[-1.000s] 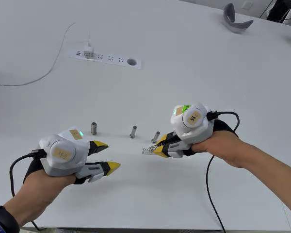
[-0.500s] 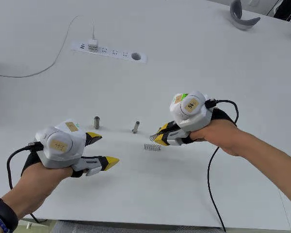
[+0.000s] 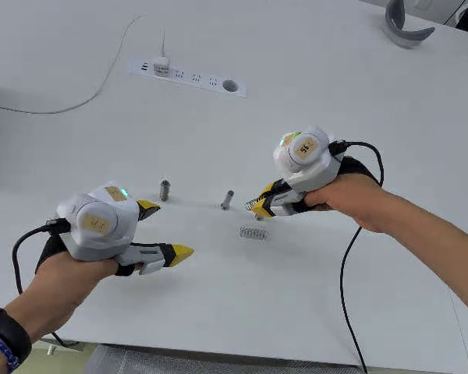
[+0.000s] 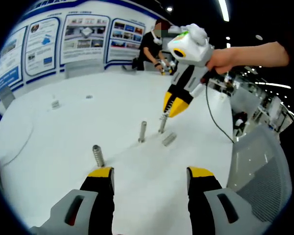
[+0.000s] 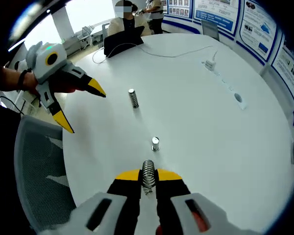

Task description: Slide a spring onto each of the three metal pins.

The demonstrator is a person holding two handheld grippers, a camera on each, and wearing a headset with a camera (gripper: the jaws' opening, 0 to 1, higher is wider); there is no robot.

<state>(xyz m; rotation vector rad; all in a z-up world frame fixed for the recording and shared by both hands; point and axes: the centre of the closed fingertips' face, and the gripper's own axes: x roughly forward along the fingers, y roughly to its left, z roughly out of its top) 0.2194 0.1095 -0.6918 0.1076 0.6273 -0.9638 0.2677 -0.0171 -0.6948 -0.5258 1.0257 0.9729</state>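
A: While the right gripper (image 3: 257, 208) hangs over the pin row, what sits in its jaws?
B: Jaws narrow, clamped on a spring (image 5: 147, 172), with the coil poking out past the yellow tips. The tips stand just above the third pin (image 4: 162, 124) (contact between coil and pin: cannot tell).
A: Left gripper (image 3: 165, 229)?
B: Jaws wide apart, nothing between them, low over the table (image 3: 312, 93), near the left pin (image 3: 164, 189).
A: Pin status?
B: Left pin carries a fitted spring (image 4: 98, 157) around its shaft. Middle pin (image 3: 228, 199) is bare and upright. A loose spring (image 3: 253, 232) lies flat on the table beside the third pin, apart from both grippers.
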